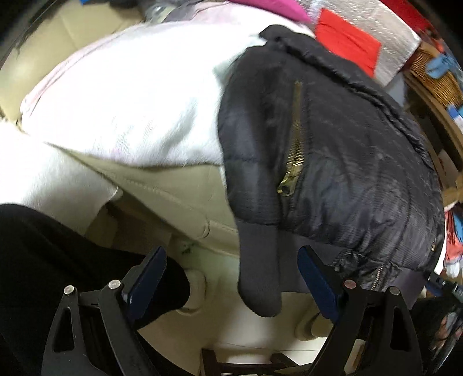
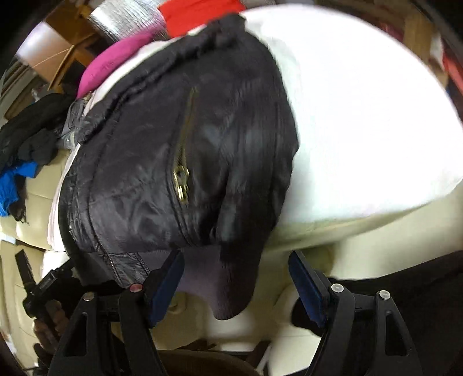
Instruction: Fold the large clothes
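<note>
A black padded jacket (image 1: 347,162) with a brass zipper (image 1: 295,150) lies on a white cloth (image 1: 130,95) over a cream sofa. One black sleeve cuff (image 1: 260,277) hangs over the front edge. My left gripper (image 1: 231,277) is open, its jaws on either side of the cuff, not closed on it. In the right wrist view the jacket (image 2: 179,138) lies ahead and its cuff (image 2: 231,283) hangs between the open jaws of my right gripper (image 2: 235,280). The left gripper also shows at the lower left of that view (image 2: 43,292).
The cream sofa cushion edge (image 1: 173,191) runs below the white cloth (image 2: 361,115). A pink cloth (image 2: 115,60), a red cloth (image 1: 347,43), silver padding (image 2: 124,17) and a wicker basket (image 1: 434,75) sit behind. Dark and blue clothes (image 2: 17,179) lie at the left.
</note>
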Demonstrator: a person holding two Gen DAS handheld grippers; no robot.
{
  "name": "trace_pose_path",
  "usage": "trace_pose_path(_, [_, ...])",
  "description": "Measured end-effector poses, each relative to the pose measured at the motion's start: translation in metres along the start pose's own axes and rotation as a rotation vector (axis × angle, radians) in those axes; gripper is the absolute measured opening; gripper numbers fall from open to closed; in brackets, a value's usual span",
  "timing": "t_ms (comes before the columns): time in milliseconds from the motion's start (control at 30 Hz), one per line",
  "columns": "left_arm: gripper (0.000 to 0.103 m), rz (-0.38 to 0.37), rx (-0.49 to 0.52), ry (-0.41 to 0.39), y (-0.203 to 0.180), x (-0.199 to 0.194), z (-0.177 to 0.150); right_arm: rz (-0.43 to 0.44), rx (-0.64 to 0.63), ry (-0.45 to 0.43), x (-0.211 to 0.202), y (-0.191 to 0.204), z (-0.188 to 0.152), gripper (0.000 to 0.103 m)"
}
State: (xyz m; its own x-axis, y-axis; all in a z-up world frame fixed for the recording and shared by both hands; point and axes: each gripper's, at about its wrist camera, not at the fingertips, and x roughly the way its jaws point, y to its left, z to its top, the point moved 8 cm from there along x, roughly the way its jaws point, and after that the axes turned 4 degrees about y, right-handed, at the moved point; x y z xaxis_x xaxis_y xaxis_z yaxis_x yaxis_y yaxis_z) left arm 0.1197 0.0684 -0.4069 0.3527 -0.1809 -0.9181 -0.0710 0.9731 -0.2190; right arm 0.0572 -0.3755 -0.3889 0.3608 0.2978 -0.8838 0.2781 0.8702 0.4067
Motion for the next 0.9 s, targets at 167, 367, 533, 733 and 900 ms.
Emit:
trace_pose_path(167, [0.092,0.006,0.032,0.044,-0.006,0.015,-0.004,0.018,0.011,0.035,0.033,0.009,-0.003,0.078])
trace_pose_path(367, [0.091,-0.064,0.013,0.095,-0.011,0.033,-0.007,0.014,-0.028,0.010,0.047,0.016,-0.006,0.076])
trace_pose_path(533, [0.063,-0.141,-0.013,0.061,-0.008,0.031,-0.002,0.034,-0.047,0.000,0.038,0.021,-0.008,0.065])
trace_pose_path(733, [0.058,-0.187,-0.005,0.140,-0.017,0.046,-0.011,0.025,-0.004,0.046,0.048,0.022,-0.006,0.066])
trace_pose_path(900, [0.045,-0.218,-0.019,0.139,-0.010,0.051,-0.011,0.038,-0.020,0.048,0.055,0.023,-0.002,0.063])
